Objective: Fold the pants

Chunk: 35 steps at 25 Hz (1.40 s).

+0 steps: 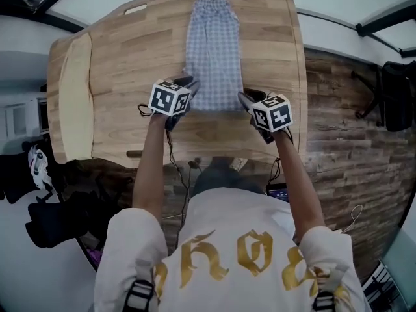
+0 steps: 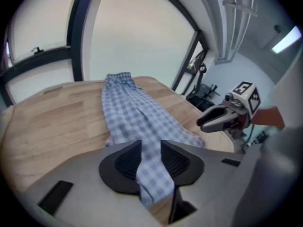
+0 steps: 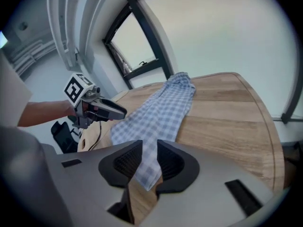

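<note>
strip (image 1: 75,96): pale slab lying along the table's left edge, far left of the head view.
table (image 1: 130,51): light wood with rounded corners, filling the upper middle of the head view. Its near edge runs just below both claws.
left claw (image 2: 150,157): sits low centre in its own view. Jaws are a narrow gap apart, and the near-left corner of the pants' leg end runs through that gap. The cloth looks slack and the pads don't look clamped on it. In the head view the claw is centre-left, at the cloth's lower left corner.
pants (image 1: 213,51): blue-white check, flat on the table. In the head view they form one long strip from top centre down to mid-frame. The waistband is at the far edge and the leg ends are at the near end, between the two claws. Can't tell whether the legs are stacked or side by side.
right claw (image 3: 147,160): sits low centre in its own view. Jaws are a little apart, with the near-right corner of the leg end in the gap and bare wood showing beneath it. It isn't pinched either. In the head view the claw is centre-right, at the cloth's lower right corner.
arms (image 1: 151,168): bare forearms reaching up from the bottom of the head view, one to each claw.
floor (image 1: 338,148): wood-look planks right of the table.
chair (image 1: 390,96): black, at the far right edge.
</note>
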{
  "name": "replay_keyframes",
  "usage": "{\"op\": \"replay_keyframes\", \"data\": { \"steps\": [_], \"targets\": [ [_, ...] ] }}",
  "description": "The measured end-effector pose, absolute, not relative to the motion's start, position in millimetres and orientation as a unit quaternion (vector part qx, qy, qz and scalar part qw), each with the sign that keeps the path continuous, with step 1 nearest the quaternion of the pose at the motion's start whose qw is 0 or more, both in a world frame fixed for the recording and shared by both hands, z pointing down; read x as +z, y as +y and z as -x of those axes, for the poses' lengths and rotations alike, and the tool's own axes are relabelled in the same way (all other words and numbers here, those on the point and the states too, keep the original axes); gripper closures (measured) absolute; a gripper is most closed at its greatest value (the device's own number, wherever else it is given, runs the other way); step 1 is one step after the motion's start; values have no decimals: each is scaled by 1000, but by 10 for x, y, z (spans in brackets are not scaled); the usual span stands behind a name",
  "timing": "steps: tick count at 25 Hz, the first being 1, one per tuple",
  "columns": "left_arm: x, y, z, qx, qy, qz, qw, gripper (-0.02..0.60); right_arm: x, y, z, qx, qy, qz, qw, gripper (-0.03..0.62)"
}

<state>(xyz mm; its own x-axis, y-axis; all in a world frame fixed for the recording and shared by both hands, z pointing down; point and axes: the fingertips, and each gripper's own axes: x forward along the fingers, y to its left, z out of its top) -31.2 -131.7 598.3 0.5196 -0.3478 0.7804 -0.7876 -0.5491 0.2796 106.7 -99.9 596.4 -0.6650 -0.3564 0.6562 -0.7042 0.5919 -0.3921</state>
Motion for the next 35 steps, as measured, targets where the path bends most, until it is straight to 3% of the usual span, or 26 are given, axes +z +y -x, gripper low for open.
{"op": "replay_keyframes", "data": {
  "steps": [2, 4, 10, 18, 21, 27, 30, 32, 35],
  "targets": [
    [6007, -1046, 203, 345, -297, -827, 331, 392, 5975, -836, -923, 297, -871, -264, 290, 420],
    [6034, -827, 151, 366, -257, -838, 312, 359, 5995, -710, -809, 243, -885, -227, 327, 395],
    [6248, -367, 185, 467, -160, -836, 241, 354, 6208, -398, -621, 60, -885, -142, 439, 376],
    [6565, -311, 179, 559, -63, -807, 183, 354, 6518, -388, -565, 64, -865, -92, 488, 339],
    [6569, -429, 141, 561, -53, -806, 180, 358, 6556, -457, -551, 75, -866, -95, 485, 370],
    [6567, -564, 95, 532, -54, -812, 232, 483, 6557, -537, -523, 60, -873, -88, 476, 418],
    [6574, -563, 23, 528, -50, -820, 213, 494, 6559, -580, -528, 56, -876, -101, 469, 437],
    [6583, -556, 17, 542, -43, -813, 208, 499, 6564, -620, -563, 60, -873, -107, 473, 502],
    [6542, -538, 38, 560, -28, -802, 207, 513, 6524, -580, -591, 69, -863, -85, 492, 513]
  ]
}}
